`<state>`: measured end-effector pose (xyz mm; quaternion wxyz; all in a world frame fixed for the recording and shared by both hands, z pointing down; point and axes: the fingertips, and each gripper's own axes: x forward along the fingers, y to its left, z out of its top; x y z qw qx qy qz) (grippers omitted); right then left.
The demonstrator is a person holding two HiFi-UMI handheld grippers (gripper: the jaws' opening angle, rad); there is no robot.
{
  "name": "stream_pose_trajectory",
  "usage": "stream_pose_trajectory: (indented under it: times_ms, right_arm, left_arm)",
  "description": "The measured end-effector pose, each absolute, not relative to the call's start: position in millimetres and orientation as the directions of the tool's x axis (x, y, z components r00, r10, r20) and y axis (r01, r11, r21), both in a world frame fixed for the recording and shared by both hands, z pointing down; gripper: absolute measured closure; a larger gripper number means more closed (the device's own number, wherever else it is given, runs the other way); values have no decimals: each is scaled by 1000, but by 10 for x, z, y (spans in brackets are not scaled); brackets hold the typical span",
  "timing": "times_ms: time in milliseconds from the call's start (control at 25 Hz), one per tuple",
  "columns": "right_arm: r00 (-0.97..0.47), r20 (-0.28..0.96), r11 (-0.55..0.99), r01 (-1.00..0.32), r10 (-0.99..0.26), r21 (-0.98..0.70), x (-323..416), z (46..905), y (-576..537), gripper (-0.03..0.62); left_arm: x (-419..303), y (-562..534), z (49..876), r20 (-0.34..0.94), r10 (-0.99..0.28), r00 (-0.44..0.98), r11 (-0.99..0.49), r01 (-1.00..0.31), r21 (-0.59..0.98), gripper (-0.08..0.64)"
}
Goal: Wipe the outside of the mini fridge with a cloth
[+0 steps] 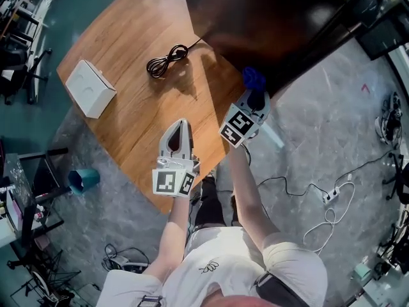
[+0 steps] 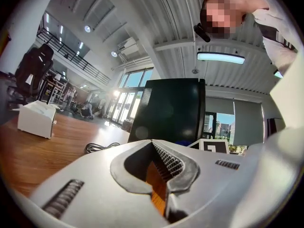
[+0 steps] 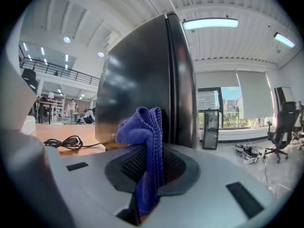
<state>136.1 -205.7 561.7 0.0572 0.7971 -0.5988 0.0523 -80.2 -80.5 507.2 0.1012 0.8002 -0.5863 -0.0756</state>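
- The right gripper (image 3: 147, 167) has its fingers clamped on the blue cloth (image 3: 142, 127), a folded wad standing up past the fingertips. Straight ahead of those fingers looms the mini fridge (image 3: 142, 75), with its dark side panel and door seam just beyond the cloth. I can't tell whether cloth and panel are touching.
- First worry is the grip, because only a narrow fold looks pinched. Drag it hard across the panel and friction could tug the cloth out of the fingers, dropping it to the tabletop (image 1: 128, 126) or the floor.
- Second worry is the angle. The wad reaches only a little beyond the fingertips, so a tilted wrist could bring hard plastic against that glossy surface instead of cloth. That would mean a scuff, or a pass that cleans nothing.
- Third, nothing is bracing the fridge. The left gripper (image 2: 159, 165) has its fingers closed together on nothing and hangs over bare wood, left of and behind the right fingers, well apart from the fridge. A firm push from the cloth side might slide the fridge, and nothing is there to steady it.
- Fourth, watch the black cable (image 1: 167, 60). It lies coiled ahead of the left fingers and trails toward the fridge, so a sweep round that side could snag it.
- The white box (image 1: 90, 88) sits far off to the left of both grippers and looks like no threat.
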Motion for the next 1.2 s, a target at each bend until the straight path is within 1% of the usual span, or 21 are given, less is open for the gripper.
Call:
stream_pose_trajectory:
  times_ms: [280, 400, 640, 840, 920, 1040, 1200]
  right_arm:
    - [299, 168, -302, -953, -939, 13, 1697, 5667, -1763, 531]
    - [290, 164, -287, -957, -943, 38, 1780, 5674, -1708, 530]
    - [286, 161, -281, -958, -945, 53, 1880, 5704, -1644, 530]
    - [251, 165, -247, -968, -954, 45, 1900, 5666, -1594, 531]
    - [213, 175, -211, -977, -961, 31, 1871, 5600, -1516, 531]
    - [104, 199, -101, -995, -974, 25, 1745, 5415, -1332, 531]
    - [-50, 179, 45, -998, -983, -35, 1577, 4897, -960, 530]
  left_arm:
    - [-533, -600, 5067, -23, -952, 306, -301, -915, 269, 555]
    - [-439, -533, 5073, -22, -950, 312, -306, -914, 268, 555]
    - [-402, -469, 5053, -31, -953, 300, -298, -919, 259, 555]
    - [-416, -424, 5021, -40, -959, 281, -282, -925, 255, 555]
    - [-408, -407, 4969, -47, -962, 270, -273, -924, 267, 555]
    - [-332, -405, 4775, -53, -966, 252, -256, -928, 271, 555]
    - [-97, -352, 4322, -62, -956, 288, -295, -934, 203, 555]
